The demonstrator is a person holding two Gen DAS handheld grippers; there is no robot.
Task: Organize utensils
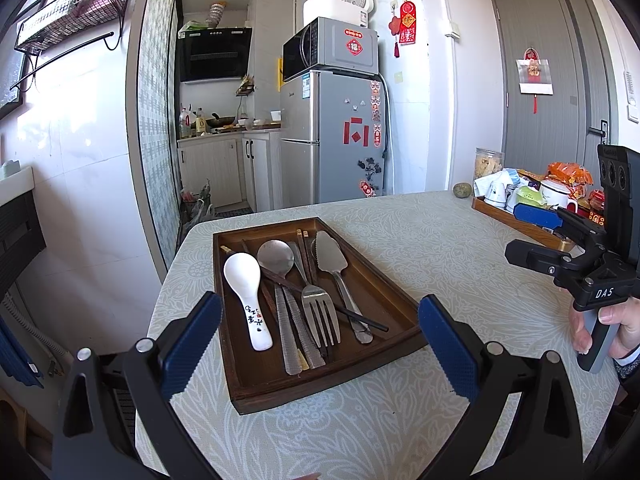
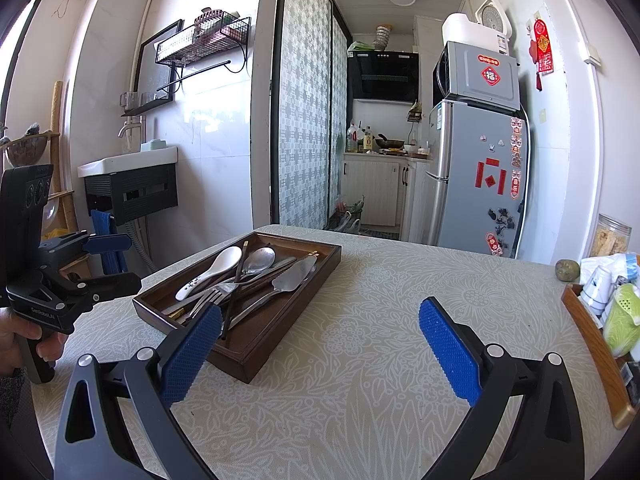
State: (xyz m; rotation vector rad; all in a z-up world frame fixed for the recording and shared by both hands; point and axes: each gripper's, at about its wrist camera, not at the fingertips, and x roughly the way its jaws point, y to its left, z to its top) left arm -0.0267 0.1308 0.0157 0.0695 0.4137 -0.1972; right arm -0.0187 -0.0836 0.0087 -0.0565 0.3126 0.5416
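Because the dark brown wooden rectangular tray [image 1: 396,300] lies straight ahead of the left tool [image 1: 320,344], framed between its two blue ribbed pads, that hand looks the nearer and better lined up for a first pick. The left tool is spread wide and holds nothing. Inside the tray the utensils lie jumbled, their long axes mostly running along the tray's length, roughly toward the left tool: a white ceramic soup spoon [image 1: 246,300] by the tray's left wall, a steel round-bowled spoon [image 1: 275,255] beside it, a steel fork [image 1: 318,312] with tines toward the tray's near end, a steel serrated cake server [image 1: 330,256] on the tray's right side, and dark wooden chopsticks [image 1: 320,296] crossing diagonally over the others. The right tool [image 2: 320,348] is likewise wide open and empty; from its view the tray sits off to the left on the pale floral-patterned worktop [image 2: 400,320], so it would need to swing across. Judged from this, a handle end near the tray's near wall is the easiest grasp.
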